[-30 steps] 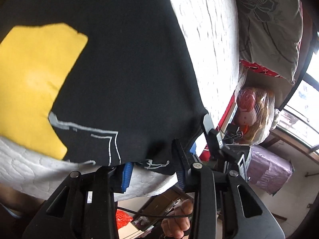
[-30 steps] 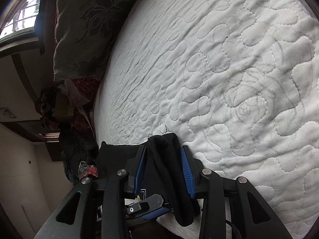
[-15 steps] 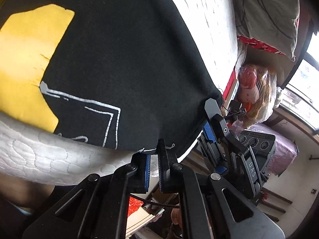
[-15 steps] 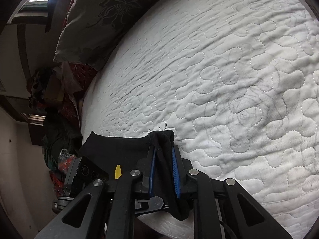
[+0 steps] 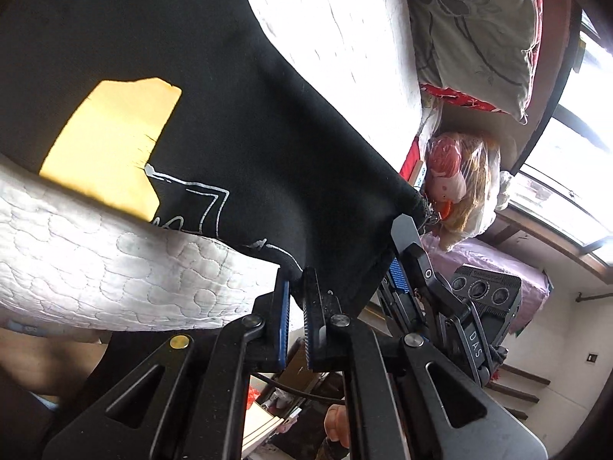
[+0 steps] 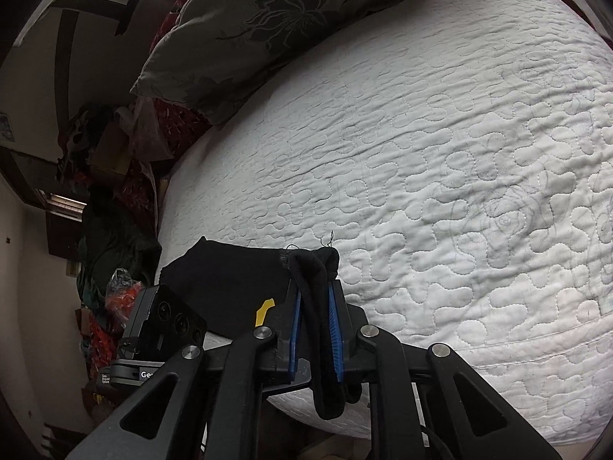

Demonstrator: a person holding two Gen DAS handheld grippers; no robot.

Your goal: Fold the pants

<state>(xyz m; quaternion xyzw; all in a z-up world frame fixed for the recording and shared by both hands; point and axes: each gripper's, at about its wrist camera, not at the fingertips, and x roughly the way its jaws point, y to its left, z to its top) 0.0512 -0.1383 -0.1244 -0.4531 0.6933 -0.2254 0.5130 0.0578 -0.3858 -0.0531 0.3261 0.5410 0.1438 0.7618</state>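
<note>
The black pants (image 5: 237,122) with a yellow patch (image 5: 115,142) and white line print stretch from the white quilted bed up to both grippers. My left gripper (image 5: 294,280) is shut on the lower hem edge. My right gripper (image 6: 314,291) is shut on a bunched black corner of the pants (image 6: 245,276) and holds it above the bed's near edge. The right gripper also shows in the left wrist view (image 5: 406,245), clamped on the far hem corner. The hem hangs taut between the two grippers.
The white quilted mattress (image 6: 440,161) fills the right wrist view. A grey floral pillow (image 6: 268,23) lies at the head of the bed. A bagged doll (image 5: 456,184), a pink-covered box (image 5: 505,268) and floor clutter (image 6: 111,260) lie beside the bed.
My left gripper has closed on the pants hem, and my right gripper has tightened on its corner. Both have lifted the hem edge off the mattress and pulled it taut.
</note>
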